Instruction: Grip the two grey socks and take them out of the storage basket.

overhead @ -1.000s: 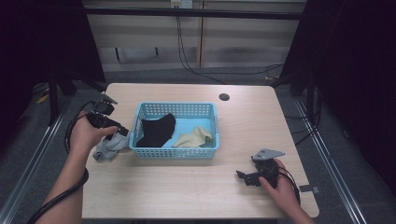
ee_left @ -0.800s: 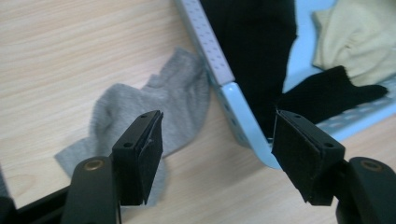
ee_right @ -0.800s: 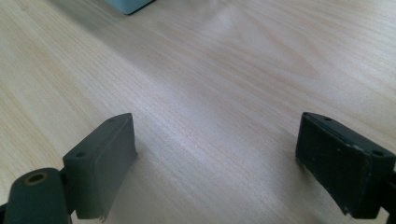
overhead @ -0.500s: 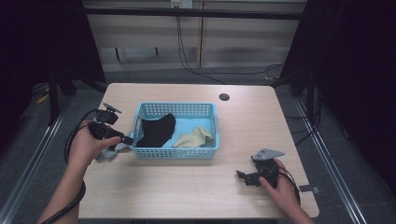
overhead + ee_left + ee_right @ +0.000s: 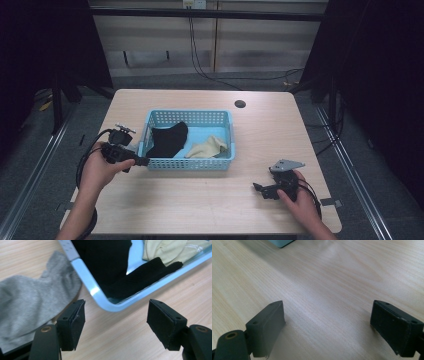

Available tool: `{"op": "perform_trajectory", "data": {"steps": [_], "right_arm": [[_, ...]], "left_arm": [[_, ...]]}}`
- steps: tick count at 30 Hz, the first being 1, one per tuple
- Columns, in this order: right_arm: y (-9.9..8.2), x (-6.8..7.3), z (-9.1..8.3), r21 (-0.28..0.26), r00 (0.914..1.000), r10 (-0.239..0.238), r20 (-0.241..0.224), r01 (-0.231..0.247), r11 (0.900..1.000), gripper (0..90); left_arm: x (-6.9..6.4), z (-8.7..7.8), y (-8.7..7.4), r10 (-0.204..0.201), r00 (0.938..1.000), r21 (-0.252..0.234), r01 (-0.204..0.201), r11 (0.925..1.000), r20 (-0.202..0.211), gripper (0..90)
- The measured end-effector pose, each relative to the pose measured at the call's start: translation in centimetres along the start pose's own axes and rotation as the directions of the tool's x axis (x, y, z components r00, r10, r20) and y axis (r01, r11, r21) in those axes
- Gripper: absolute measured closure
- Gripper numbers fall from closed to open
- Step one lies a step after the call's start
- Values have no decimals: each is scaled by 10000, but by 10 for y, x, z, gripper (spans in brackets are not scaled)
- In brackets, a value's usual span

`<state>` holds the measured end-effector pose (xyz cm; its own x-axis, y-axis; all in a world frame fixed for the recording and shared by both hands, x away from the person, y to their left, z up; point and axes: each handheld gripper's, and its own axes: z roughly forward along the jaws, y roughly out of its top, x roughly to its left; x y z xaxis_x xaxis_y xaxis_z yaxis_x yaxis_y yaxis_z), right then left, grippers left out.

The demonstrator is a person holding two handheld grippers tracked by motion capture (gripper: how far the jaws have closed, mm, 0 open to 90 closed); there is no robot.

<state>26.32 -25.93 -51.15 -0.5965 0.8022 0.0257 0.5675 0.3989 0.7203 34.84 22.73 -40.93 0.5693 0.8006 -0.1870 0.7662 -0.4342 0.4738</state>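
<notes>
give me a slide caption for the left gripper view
Open left claw low over the table, at the blue basket corner; grey sock outside, black sock and cream sock inside.

Two socks (image 5: 170,140) in basket (image 5: 190,163), third sock (image 5: 25,305) outside its corner

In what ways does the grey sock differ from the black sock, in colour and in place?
The grey sock is light grey; the black sock is black. The grey sock lies on the table outside the blue basket, at its corner; the black sock lies inside the basket. Both are soft, crumpled and held by no gripper.
</notes>
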Motion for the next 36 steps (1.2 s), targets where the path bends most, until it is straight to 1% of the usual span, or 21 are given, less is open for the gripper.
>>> {"op": "perform_trajectory", "data": {"steps": [3, 4, 6, 7, 8, 11, 15, 16, 17, 20, 22, 23, 24, 25, 27, 28, 29, 30, 33, 34, 36], "right_arm": [[0, 0, 0, 0, 10000, -6, 3, 6, 10000, 115], [0, 0, 0, -1, 10000, -7, 3, 7, 10000, 115], [0, 0, 0, 2, 10000, 3, 3, -3, 10000, 115], [0, 0, 0, 2, 10000, 6, 2, -6, 10000, 115], [0, 0, 0, 3, 10000, 4, 2, -4, 10000, 115], [0, 0, 0, 2, 10000, 7, 0, -7, 10000, 115], [0, 0, 0, 3, 10000, 6, 1, -6, 10000, 115], [0, 0, 0, -2, 10000, -9, 2, 9, 10000, 115], [0, 0, 0, 3, 10000, 6, 0, -6, 10000, 115], [0, 0, 0, 1, 10000, 1, 1, -1, 10000, 115], [0, 0, 0, 1, 10000, 5, 1, -5, 10000, 115], [0, 0, 0, -3, 10000, -8, 2, 8, 10000, 115], [0, 0, 0, -1, 10000, -4, 2, 4, 10000, 115], [0, 0, 0, 1, 10000, 1, 3, -1, 10000, 115], [0, 0, 0, 3, 10000, 8, 1, -8, 10000, 115], [0, 0, 0, 7, 10000, 25, 0, -25, 10000, 115], [0, 0, 0, 6, 10000, 20, 2, -20, 10000, 115], [0, 0, 0, 3, 10000, 6, 1, -6, 10000, 115], [0, 0, 0, -2, 10000, -8, 1, 8, 10000, 115], [0, 0, 0, 0, 10000, -4, 1, 4, 10000, 115], [0, 0, 0, -1, 10000, -2, 0, 2, 10000, 115]], "left_arm": [[-5, 10, -6, 26, 9999, -125, -24, 9999, 162, 302], [-7, 13, -8, 78, 9998, -92, -76, 9999, 164, 301], [-10, 18, -11, 111, 9998, -191, -108, 9998, 143, 300], [-11, 21, -13, 202, 9996, -178, -198, 9996, 187, 298], [-13, 24, -14, 267, 9995, -185, -264, 9995, 146, 298], [-18, 32, -20, 505, 9986, -146, -508, 9986, -159, 269], [-20, 38, -27, 615, 9978, -267, -622, 9977, -264, 270], [-20, 39, -29, 661, 9971, -322, -673, 9972, -368, 270], [-21, 41, -31, 674, 9970, -433, -691, 9967, -382, 267], [-23, 48, -41, 781, 9945, -751, -833, 9937, -703, 256], [-25, 52, -47, 987, 9909, -784, -1060, 9913, -916, 238], [-26, 54, -50, 950, 9912, -917, -1035, 9904, -921, 233], [-27, 56, -52, 1168, 9892, -765, -1237, 9894, -885, 226], [-28, 57, -54, 1125, 9899, -795, -1193, 9897, -858, 220], [-29, 58, -57, 1179, 9894, -864, -1252, 9884, -846, 218], [-29, 59, -58, 1284, 9879, -873, -1360, 9869, -868, 214], [-29, 60, -60, 1299, 9871, -911, -1385, 9862, -939, 214], [-29, 61, -62, 1318, 9862, -878, -1407, 9861, -1001, 212], [-30, 65, -64, 1364, 9859, -806, -1443, 9862, -968, 209], [-31, 65, -64, 1424, 9846, -772, -1505, 9856, -1015, 205], [-31, 66, -64, 1388, 9857, -793, -1465, 9860, -952, 199]]}}
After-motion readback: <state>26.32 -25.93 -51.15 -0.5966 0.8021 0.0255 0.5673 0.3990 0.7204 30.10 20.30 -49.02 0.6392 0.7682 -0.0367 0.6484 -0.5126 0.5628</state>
